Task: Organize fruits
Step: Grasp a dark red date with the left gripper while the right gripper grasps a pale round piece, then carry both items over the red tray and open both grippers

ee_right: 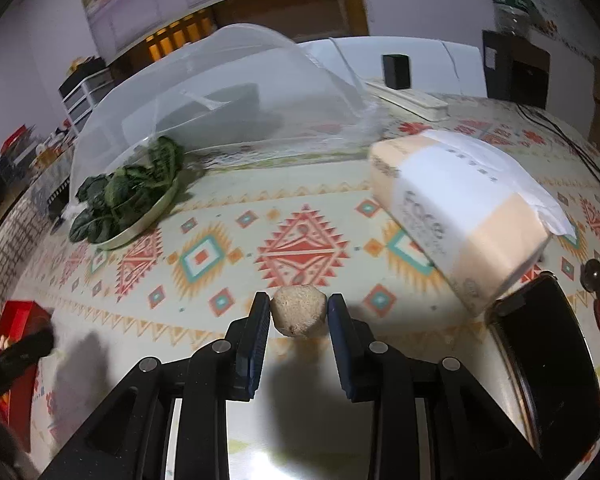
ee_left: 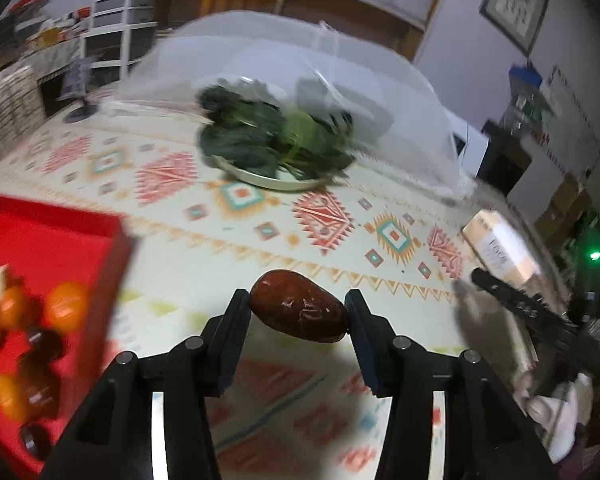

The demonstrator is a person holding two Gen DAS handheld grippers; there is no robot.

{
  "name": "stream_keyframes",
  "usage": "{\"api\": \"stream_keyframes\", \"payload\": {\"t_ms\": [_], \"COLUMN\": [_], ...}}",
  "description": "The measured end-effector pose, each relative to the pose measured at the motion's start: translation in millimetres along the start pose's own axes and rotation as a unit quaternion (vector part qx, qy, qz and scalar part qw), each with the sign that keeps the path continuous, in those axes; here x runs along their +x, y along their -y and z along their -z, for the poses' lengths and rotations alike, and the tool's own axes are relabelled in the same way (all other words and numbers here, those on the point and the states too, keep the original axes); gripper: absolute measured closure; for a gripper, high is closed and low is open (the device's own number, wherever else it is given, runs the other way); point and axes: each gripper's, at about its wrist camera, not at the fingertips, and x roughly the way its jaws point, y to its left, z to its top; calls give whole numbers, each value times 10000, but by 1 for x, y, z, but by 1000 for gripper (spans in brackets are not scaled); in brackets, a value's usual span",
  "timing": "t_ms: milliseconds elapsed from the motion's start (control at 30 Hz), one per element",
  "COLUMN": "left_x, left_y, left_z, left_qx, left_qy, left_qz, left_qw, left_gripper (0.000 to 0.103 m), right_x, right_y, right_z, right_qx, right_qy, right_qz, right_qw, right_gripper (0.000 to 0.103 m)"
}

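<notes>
left gripper [ee_left: 298, 312]: jaws pinching a dark brown fruit [ee_left: 298, 312] above the surface [ee_left: 220, 240] | right gripper [ee_right: 299, 316]: jaws pinching a pale tan fruit [ee_right: 299, 316] over the surface near the tissue pack [ee_right: 456, 216] | red tray [ee_left: 48, 240] at left edge holds oranges [ee_left: 66, 306] and dark fruits | plate of greens [ee_left: 276, 140] at far side, beside mesh cover [ee_left: 340, 80]

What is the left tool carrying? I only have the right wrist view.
Observer: The left tool is shut on a dark brown fruit.
Operator: What's inside the red tray?
Observer: The red tray holds oranges and dark fruits.
Operator: Is the brown fruit over the tray?
Observer: No, it is over the patterned tablecloth, right of the tray.
</notes>
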Motion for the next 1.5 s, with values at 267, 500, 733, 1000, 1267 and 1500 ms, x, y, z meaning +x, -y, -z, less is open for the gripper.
{"api": "stream_keyframes", "payload": {"t_ms": [267,500,733,1000,1267,1500], "left_x": [-84,-111,-131,-136,-131,-135], "left_y": [-89,-145,-192,-241,-263,-267], "left_z": [20,39,45,47,47,45], "left_qx": [-639,-930,-1236,-1635,-1817,-1912], "left_qy": [622,884,1068,1080,1022,1088], "left_qz": [-246,-640,-878,-1106,-1122,-1072], "left_qw": [9957,9897,9826,9744,9716,9696], "left_gripper": [55,55,55,55,55,41], "right_x": [-30,-47,-42,-14,7,7], "right_y": [-75,-150,-238,-317,-364,-369], "right_z": [14,36,59,80,97,94], "right_qx": [-220,-478,-813,-1181,-1530,-1615], "right_qy": [-207,-512,-1047,-1470,-1636,-1408], "right_qz": [-1260,-2153,-2954,-3201,-3097,-2961], "right_qw": [9916,9740,9461,9284,9241,9308], "right_gripper": [71,71,71,71,70,45]}}
